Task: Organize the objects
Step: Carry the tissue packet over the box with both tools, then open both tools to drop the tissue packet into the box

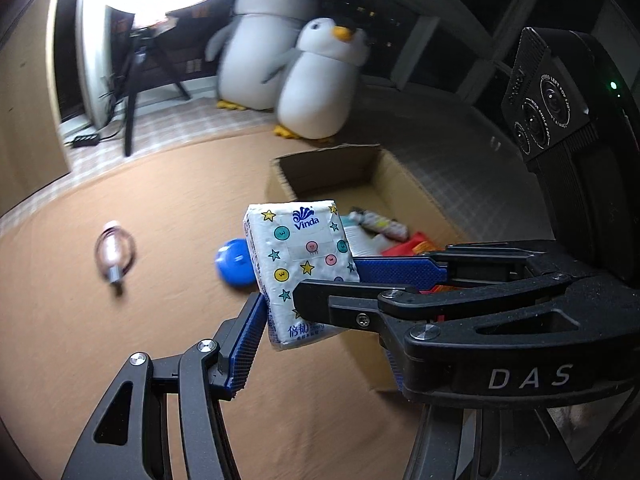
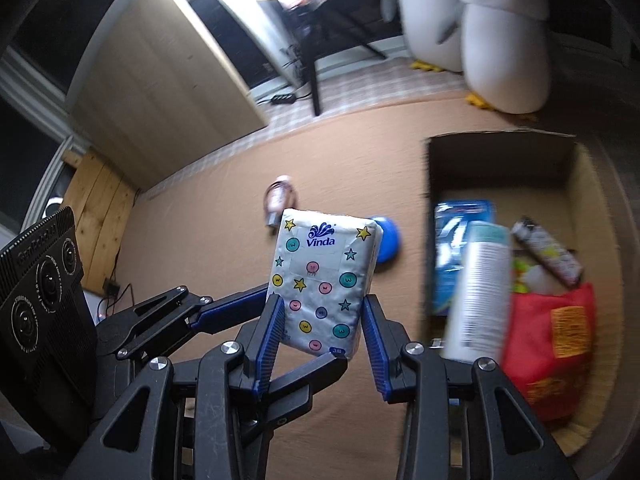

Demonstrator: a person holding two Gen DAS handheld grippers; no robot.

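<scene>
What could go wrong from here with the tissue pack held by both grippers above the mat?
1. Both the left gripper and right gripper clamp the soft tissue pack near its bottom; uneven pulling could twist or drop it.
2. The cardboard box already holds a red packet and other items, so the pack may land on top of them.
3. The blue disc lies just below and could be knocked.
</scene>
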